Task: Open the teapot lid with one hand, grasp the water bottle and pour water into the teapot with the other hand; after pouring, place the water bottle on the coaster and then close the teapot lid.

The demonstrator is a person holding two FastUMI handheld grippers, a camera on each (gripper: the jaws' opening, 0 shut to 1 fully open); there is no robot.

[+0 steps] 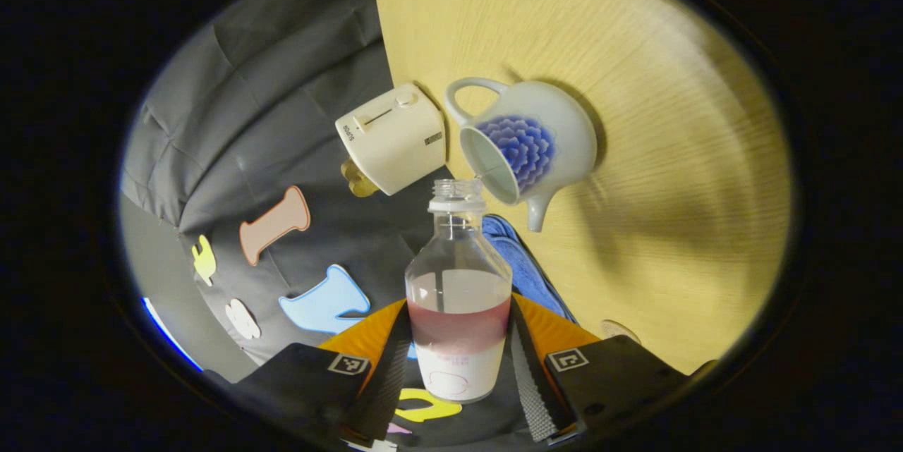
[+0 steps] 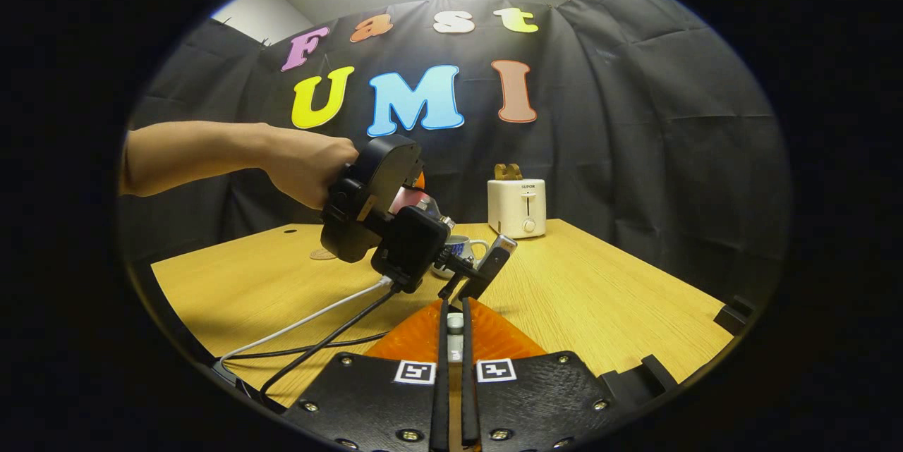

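In the left gripper view, our left tool [image 1: 458, 360] is clamped on the water bottle [image 1: 458, 283], one finger pressing each side of its lower body. The bottle is uncapped, and its mouth points at the open top of the teapot [image 1: 525, 145], which stands on the table [image 1: 670, 156] beside the toaster [image 1: 391, 138]. A thin thread of water seems to run from the mouth toward the pot's rim, so we judge the pour to be in hand. The mouth sits right at the near edge of the opening; if the bottle tilts further or drifts sideways, water could run down the outside of the pot onto the table. The smooth bottle could also slip in the grip as its load shifts. A round coaster [image 1: 619, 330] peeks out at the table's edge near our right finger, well apart from the pot.

In the right gripper view, our right tool [image 2: 452, 374] has its fingers nearly together, with something small and pale between them. We take it for the lid's knob but cannot tell for sure. If it is the lid, a loose pinch could drop it. This view shows what the other cannot: the hand [image 2: 303, 166] carrying the left tool over the teapot, cables trailing across the table that could snag, and the coaster beyond.
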